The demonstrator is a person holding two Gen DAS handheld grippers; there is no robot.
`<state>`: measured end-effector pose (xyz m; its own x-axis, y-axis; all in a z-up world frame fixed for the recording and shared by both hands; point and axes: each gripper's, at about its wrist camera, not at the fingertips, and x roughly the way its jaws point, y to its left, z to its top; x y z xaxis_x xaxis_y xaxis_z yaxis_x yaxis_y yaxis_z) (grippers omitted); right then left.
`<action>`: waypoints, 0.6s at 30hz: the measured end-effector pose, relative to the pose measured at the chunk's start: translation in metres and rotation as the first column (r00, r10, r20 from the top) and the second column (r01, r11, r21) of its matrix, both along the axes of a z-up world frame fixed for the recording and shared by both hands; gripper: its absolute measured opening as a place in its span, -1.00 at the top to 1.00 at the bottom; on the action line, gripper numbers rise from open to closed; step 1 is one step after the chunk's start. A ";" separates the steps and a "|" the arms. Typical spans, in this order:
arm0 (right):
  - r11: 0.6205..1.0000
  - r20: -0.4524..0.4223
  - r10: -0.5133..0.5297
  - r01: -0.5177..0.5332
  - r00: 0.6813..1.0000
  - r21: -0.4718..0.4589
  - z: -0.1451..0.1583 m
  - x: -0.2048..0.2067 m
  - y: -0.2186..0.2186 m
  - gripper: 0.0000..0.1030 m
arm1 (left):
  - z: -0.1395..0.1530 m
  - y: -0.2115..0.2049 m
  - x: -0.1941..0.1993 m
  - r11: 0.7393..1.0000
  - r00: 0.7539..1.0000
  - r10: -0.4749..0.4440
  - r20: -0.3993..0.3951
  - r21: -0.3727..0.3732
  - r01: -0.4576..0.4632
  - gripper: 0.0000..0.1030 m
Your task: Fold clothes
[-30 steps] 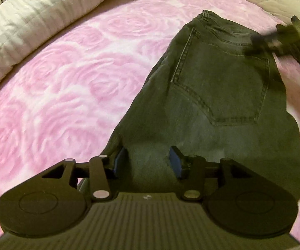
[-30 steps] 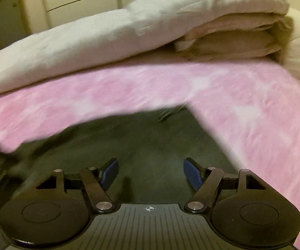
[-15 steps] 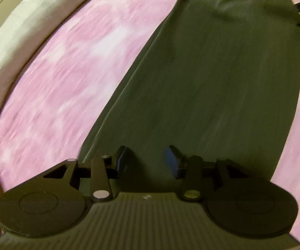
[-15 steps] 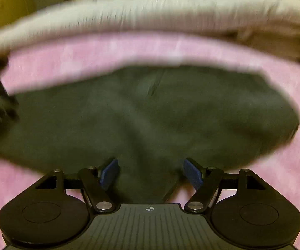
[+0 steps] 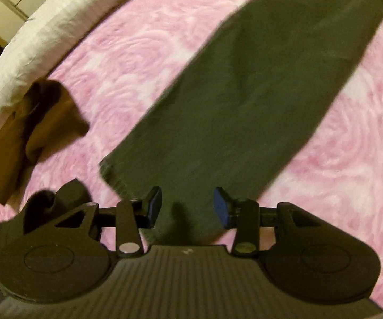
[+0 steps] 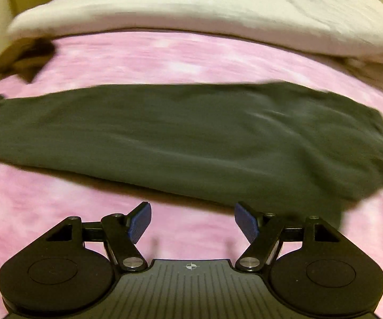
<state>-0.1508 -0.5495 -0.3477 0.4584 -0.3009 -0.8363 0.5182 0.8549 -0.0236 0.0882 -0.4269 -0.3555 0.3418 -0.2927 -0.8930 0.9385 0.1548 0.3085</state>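
Note:
Dark grey jeans (image 5: 244,106) lie flat and folded lengthwise on the pink rose bed cover (image 5: 138,53). My left gripper (image 5: 187,200) hovers over the hem end of the leg. Its jaws stand partly apart, the cloth lies beneath them, and the pads do not press on it. In the right wrist view the jeans (image 6: 178,138) stretch across the picture, blurred. My right gripper (image 6: 192,216) is open over the bare pink cover (image 6: 58,199), just short of the jeans' near edge, with nothing between its fingers.
A crumpled brown garment (image 5: 32,133) lies left of the hem, against the white duvet (image 5: 32,26); both show in the right wrist view too: garment (image 6: 24,58), duvet (image 6: 165,13). A dark cloth (image 5: 66,194) sits by my left gripper's left finger.
My left gripper slid from the pocket area down the leg to the hem, jaws slightly narrower. My right gripper drew back off the jeans onto the pink cover.

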 end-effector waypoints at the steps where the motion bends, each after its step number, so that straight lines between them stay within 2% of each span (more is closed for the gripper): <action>1: 1.000 0.008 0.023 -0.023 1.000 0.001 -0.001 0.014 0.012 -0.42 | 0.001 0.000 0.009 1.000 1.000 0.009 -0.009 -0.023 -0.009 0.25; 4: 0.996 0.022 0.084 -0.084 0.996 0.002 -0.009 0.055 0.042 -0.42 | -0.004 -0.009 0.036 0.998 1.000 0.013 -0.024 -0.067 -0.015 0.27; 6: 0.993 0.023 0.115 -0.115 0.993 -0.003 -0.019 0.083 0.053 -0.42 | -0.016 -0.018 0.053 0.998 1.000 0.008 -0.009 -0.069 -0.008 0.29; 8: 0.990 0.019 0.143 -0.143 0.990 -0.016 -0.029 0.109 0.059 -0.42 | -0.029 -0.024 0.069 0.999 1.000 0.003 0.031 -0.048 -0.002 0.70; 10: 0.985 0.014 0.171 -0.171 0.985 -0.031 -0.039 0.136 0.062 -0.42 | -0.037 -0.026 0.082 0.998 1.000 0.015 0.027 -0.060 -0.013 0.81; 15: 0.982 0.010 0.186 -0.186 0.982 -0.041 -0.053 0.163 0.057 -0.42 | -0.037 -0.027 0.085 0.997 1.000 0.019 0.025 -0.071 -0.017 0.84; 18: 0.984 -0.026 0.178 -0.178 0.984 0.005 -0.055 0.161 0.059 -0.42 | -0.030 -0.017 0.086 0.998 1.000 0.022 -0.001 -0.059 -0.022 0.81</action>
